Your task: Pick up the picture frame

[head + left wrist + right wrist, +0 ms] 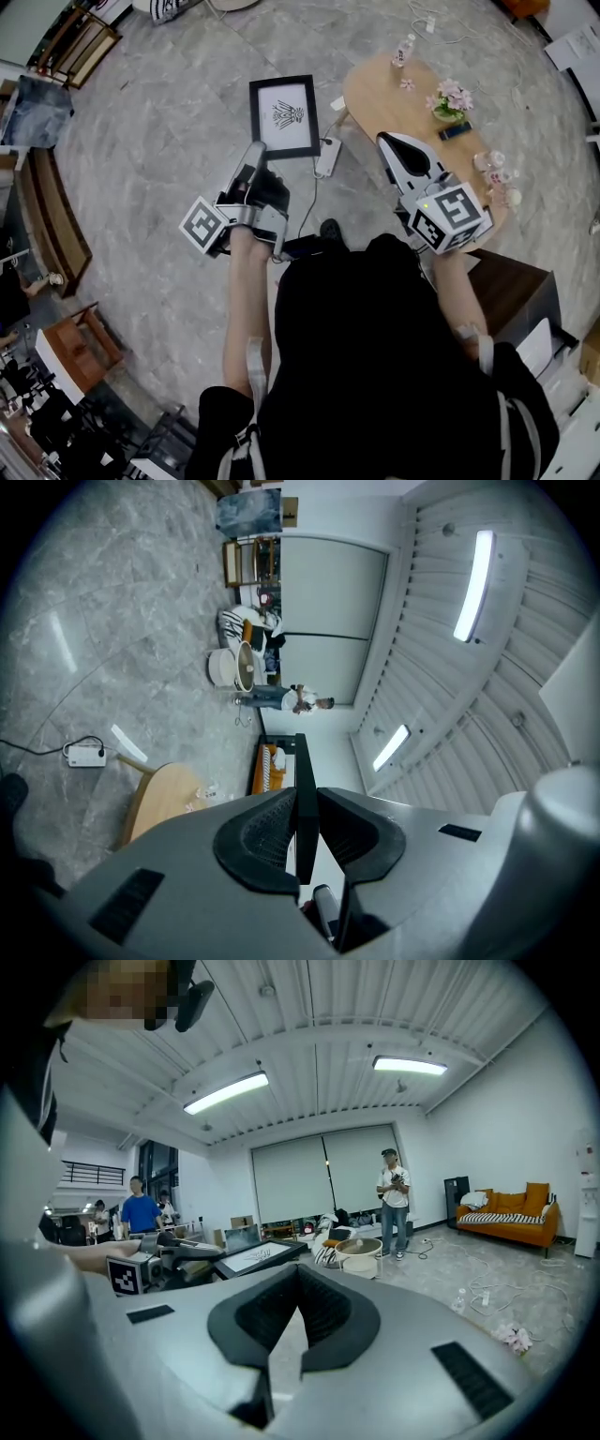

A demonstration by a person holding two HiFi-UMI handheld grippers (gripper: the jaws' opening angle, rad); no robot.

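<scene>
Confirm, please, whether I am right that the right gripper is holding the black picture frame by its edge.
Not quite: the left gripper holds the black picture frame by its edge. The left gripper view shows that edge clamped between its jaws, while the right gripper has nothing between its own.

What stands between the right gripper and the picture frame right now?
Nothing visible. The picture frame is clamped by its edge in the left gripper, held above the floor, and the right gripper has only open air across to it.

Wooden table (384, 103) (flowers (450, 98) on top); power strip (327, 157) nearby.
</scene>
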